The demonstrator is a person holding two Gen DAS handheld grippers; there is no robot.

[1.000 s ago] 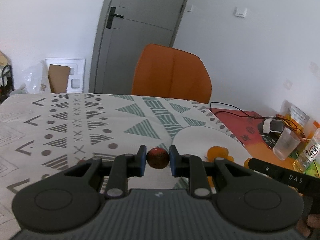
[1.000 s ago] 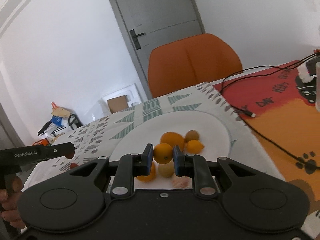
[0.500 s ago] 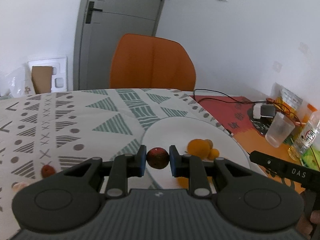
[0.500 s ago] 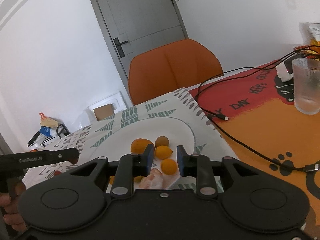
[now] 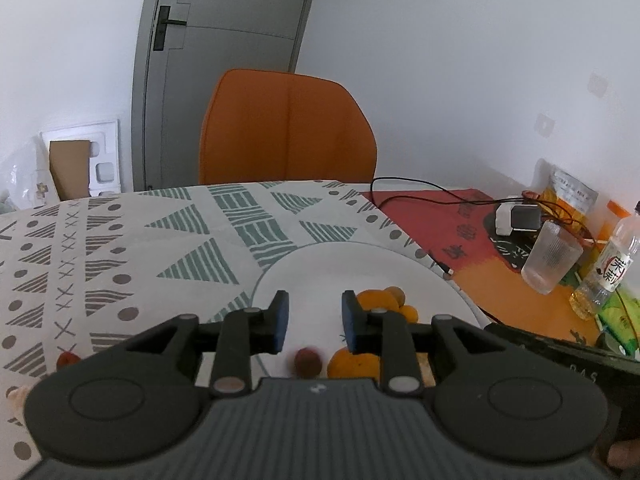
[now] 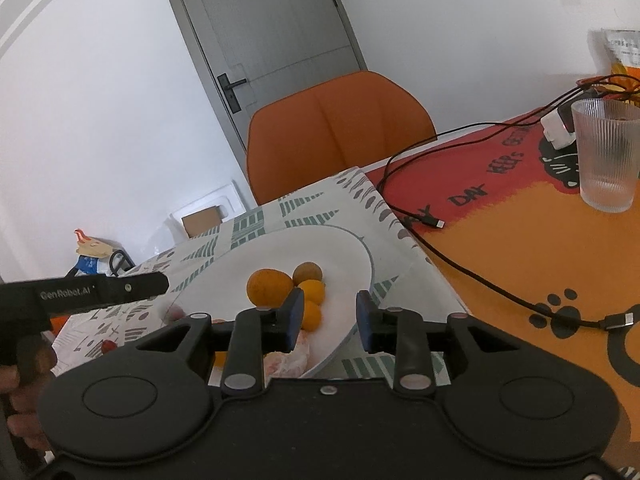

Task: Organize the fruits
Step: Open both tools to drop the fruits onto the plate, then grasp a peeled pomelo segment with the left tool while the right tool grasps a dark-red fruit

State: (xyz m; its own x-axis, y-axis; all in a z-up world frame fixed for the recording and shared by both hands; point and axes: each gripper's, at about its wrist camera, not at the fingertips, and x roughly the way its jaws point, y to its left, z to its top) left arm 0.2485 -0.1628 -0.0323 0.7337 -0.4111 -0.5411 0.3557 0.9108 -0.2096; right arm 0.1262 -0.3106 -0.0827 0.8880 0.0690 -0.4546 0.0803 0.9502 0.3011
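You're working at a table (image 5: 120, 240) under a patterned cloth, orange mat on its right side, white walls, one grey door (image 5: 224, 68), one orange chair (image 5: 288, 128) behind. One white plate (image 6: 344, 248) is carrying four orange-yellow fruits (image 6: 269, 288) and one brownish one (image 6: 307, 273); a dark red fruit (image 5: 307, 362) is lying on the plate too. One glass (image 6: 608, 156) is standing on the mat. Left tongs (image 5: 312, 322) are hanging apart over the red fruit; right tongs (image 6: 326, 316) apart, holding nothing.
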